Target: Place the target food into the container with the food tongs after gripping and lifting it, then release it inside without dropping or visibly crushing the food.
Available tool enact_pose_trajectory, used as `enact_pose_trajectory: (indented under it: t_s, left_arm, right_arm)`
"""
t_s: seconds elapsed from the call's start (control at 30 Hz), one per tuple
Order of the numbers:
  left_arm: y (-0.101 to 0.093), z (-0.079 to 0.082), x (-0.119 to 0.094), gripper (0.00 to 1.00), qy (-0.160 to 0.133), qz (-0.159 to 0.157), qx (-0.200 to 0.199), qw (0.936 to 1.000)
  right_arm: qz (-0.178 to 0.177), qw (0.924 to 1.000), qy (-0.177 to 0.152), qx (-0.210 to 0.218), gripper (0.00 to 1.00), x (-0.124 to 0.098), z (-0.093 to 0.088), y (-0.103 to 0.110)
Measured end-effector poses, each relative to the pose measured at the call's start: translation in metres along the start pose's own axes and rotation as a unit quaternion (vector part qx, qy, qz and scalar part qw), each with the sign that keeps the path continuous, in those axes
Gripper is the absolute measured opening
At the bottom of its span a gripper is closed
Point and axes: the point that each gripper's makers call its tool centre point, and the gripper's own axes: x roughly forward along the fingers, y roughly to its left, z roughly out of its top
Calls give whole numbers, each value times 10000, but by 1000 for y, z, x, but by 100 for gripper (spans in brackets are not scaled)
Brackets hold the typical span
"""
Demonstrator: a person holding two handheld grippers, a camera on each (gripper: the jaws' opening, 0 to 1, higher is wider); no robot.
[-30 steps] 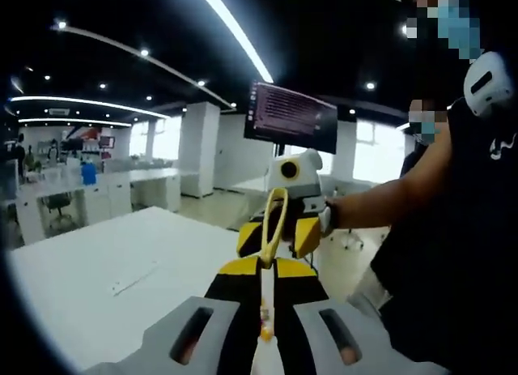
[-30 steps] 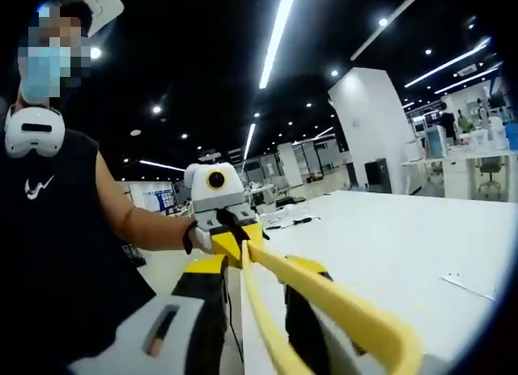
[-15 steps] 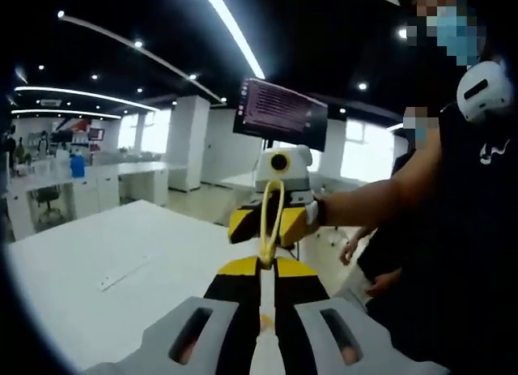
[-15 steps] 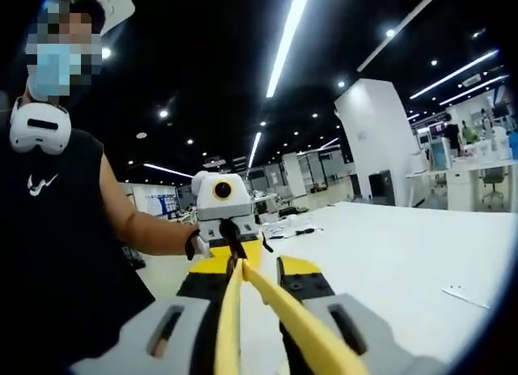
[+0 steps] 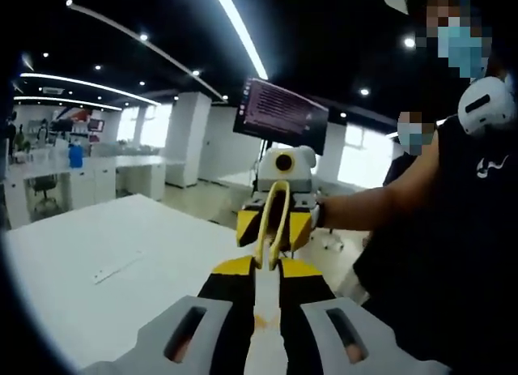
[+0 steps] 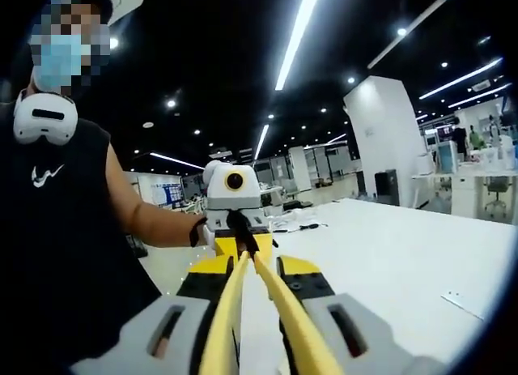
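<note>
The two grippers are facing each other above the near edge of the white tabletop (image 5: pixel 121 253), and since a second ago they have swung into line: in the right gripper view the yellow food tongs (image 6: pixel 267 310) were slanting off toward the lower right, and now they are running straight up the middle toward the left gripper (image 6: pixel 243 245).

The right gripper (image 5: pixel 272 229) is clamping the tongs between its yellow-and-black jaws. In the left gripper view the tongs (image 5: pixel 273 221) are showing as a thin yellow loop, their two arms nearly together, tips pointing down toward the left gripper's jaws, which are standing almost closed with only a narrow slit between them; whether they are pinching the tips, I cannot tell.

A person (image 6: pixel 57 229) in a black sleeveless top is standing beside the table. A dark monitor (image 5: pixel 279 116) is hanging behind.
</note>
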Motion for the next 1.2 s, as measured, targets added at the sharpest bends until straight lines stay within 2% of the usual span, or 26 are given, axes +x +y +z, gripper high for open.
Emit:
enact_pose_trajectory:
  t_s: [0.03, 0.1, 0.43, 0.5, 0.6, 0.67, 0.7, 0.8, 1.2]
  left_arm:
    - [0, 3, 0, 5, -50, -3, -17, 10000]
    - [1, 6, 2, 4, -55, 36, 15, 10000]
    - [4, 6, 6, 4, -132, 85, -67, 9999]
    - [2, 0, 12, 6, -41, 63, -95, 9999]
    - [1, -7, 15, 5, 87, 117, -34, 9999]
    - [4, 0, 10, 5, -114, 135, -184, 9997]
    - [6, 4, 6, 5, -201, 134, -192, 9995]
    - [5, 1, 9, 5, -14, 156, -13, 9999]
    - [7, 5, 6, 8, -94, 99, -5, 9999]
  right_arm:
    - [-15, 9999, -79, 131, 21, -1, 3, -1]
    - [-69, 9999, -114, 83, 20, -1, 4, -2]
    - [-172, 9991, -312, 236, 20, -6, 5, -7]
    - [-135, 9976, -611, 296, 21, -4, 14, -6]
    - [-138, 9989, -417, 172, 20, -1, 12, -5]
    - [-121, 9991, -406, 79, 20, -1, 12, -4]
    - [-127, 9995, -287, 78, 20, -1, 9, -4]
    - [-135, 9996, -260, 44, 20, 0, 7, -5]
    - [-132, 9993, -347, -22, 22, 1, 8, -7]
